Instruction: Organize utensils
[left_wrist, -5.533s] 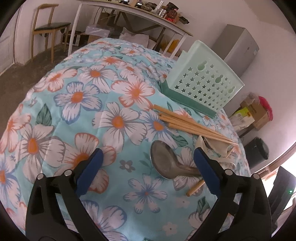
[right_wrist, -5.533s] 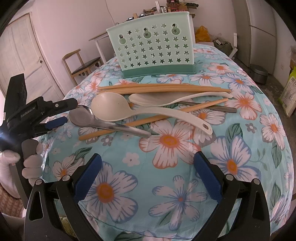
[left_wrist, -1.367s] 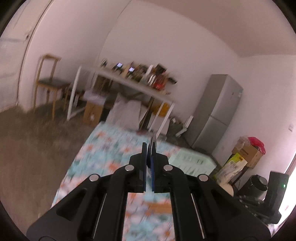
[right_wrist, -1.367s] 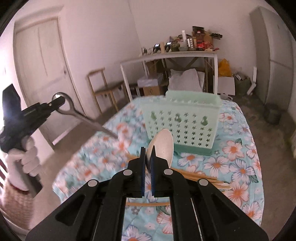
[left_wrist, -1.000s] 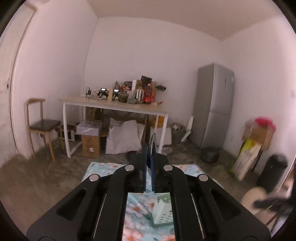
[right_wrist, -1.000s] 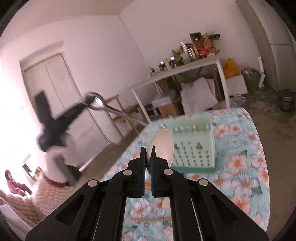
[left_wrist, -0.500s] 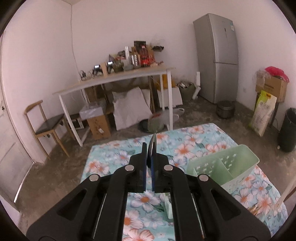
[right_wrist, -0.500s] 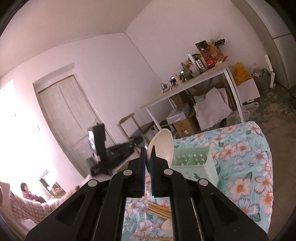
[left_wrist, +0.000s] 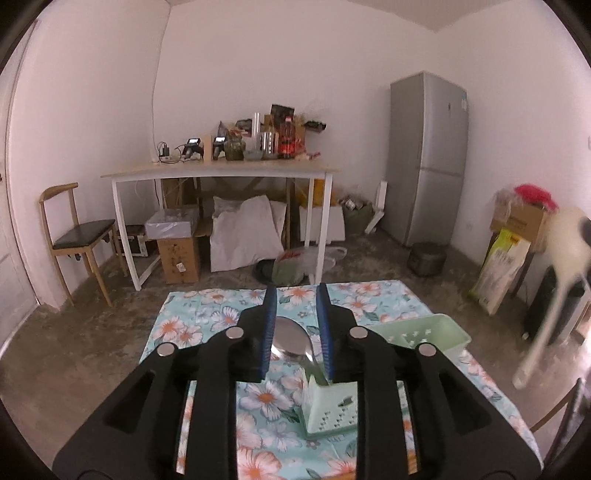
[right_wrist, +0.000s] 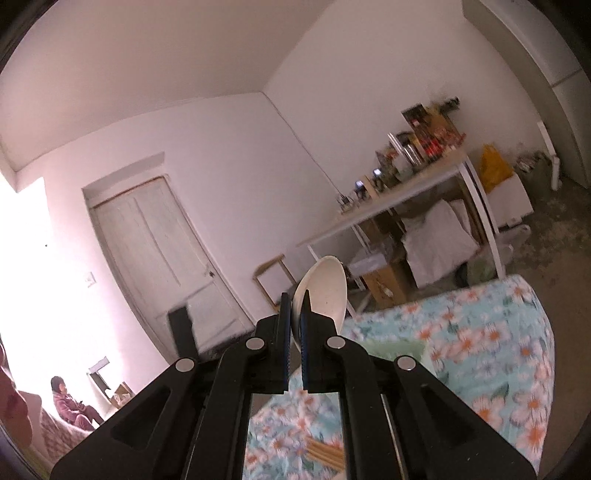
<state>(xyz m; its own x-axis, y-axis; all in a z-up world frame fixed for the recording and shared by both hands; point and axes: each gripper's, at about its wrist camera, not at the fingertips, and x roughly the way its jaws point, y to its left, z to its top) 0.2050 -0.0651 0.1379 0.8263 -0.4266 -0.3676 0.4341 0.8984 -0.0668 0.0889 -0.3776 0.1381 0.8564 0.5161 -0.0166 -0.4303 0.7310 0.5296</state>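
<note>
Hanging above the mint-green utensil holder (left_wrist: 424, 334), the left gripper (left_wrist: 296, 328) has its jaws a little way apart, having just been opening. The metal spoon (left_wrist: 290, 339) shows between the blue pads with its bowl uppermost and its handle running down into the holder; neither pad visibly presses on it. The holder's near wall is partly hidden behind the gripper's body. Half a second earlier the pads were clamped flat on the spoon. At the right edge a blurred white spoon (left_wrist: 561, 273) hangs in the air.

From the right wrist, the right gripper (right_wrist: 294, 339) is clamped tight on the white spoon (right_wrist: 325, 291), whose bowl stands above the fingertips, as before. The holder (right_wrist: 395, 347) is a blurred green patch just behind the fingers. Wooden chopsticks (right_wrist: 325, 452) lie on the floral tablecloth (right_wrist: 498, 332) below, partly cut off by the gripper.
</note>
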